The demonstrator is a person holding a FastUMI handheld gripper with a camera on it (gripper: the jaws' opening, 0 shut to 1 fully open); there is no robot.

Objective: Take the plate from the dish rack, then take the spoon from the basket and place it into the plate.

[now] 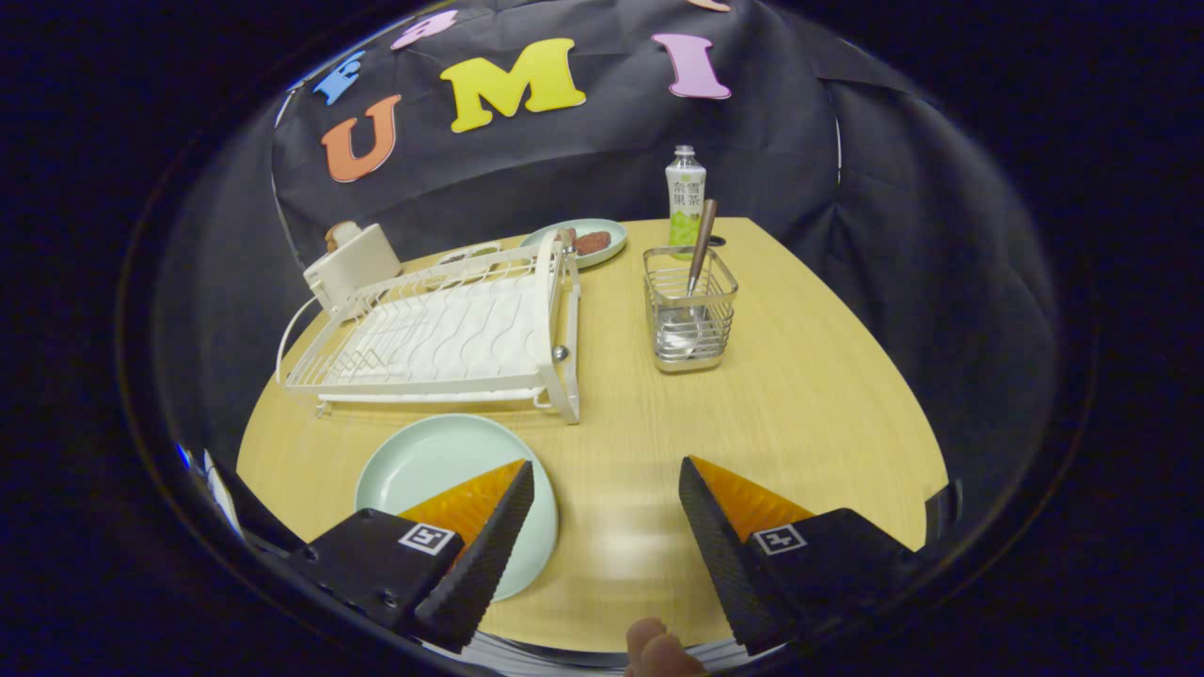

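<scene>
A pale green plate (433,465) lies flat on the wooden table (818,404), in front of the white dish rack (451,329), partly under my left finger. The rack holds no plate. A spoon (698,259) with a brown handle stands bowl-down in the wire basket (689,315), well beyond my fingers and to the right of the rack. My gripper (607,484) is open above the table's near part, with nothing between its fingers.
Behind the basket stands a drink bottle (685,196). A second plate (588,240) with food sits behind the rack, next to a small dish (467,254). A white box-like object (353,261) is at the rack's far left corner. A fingertip (658,649) shows near the gripper's base.
</scene>
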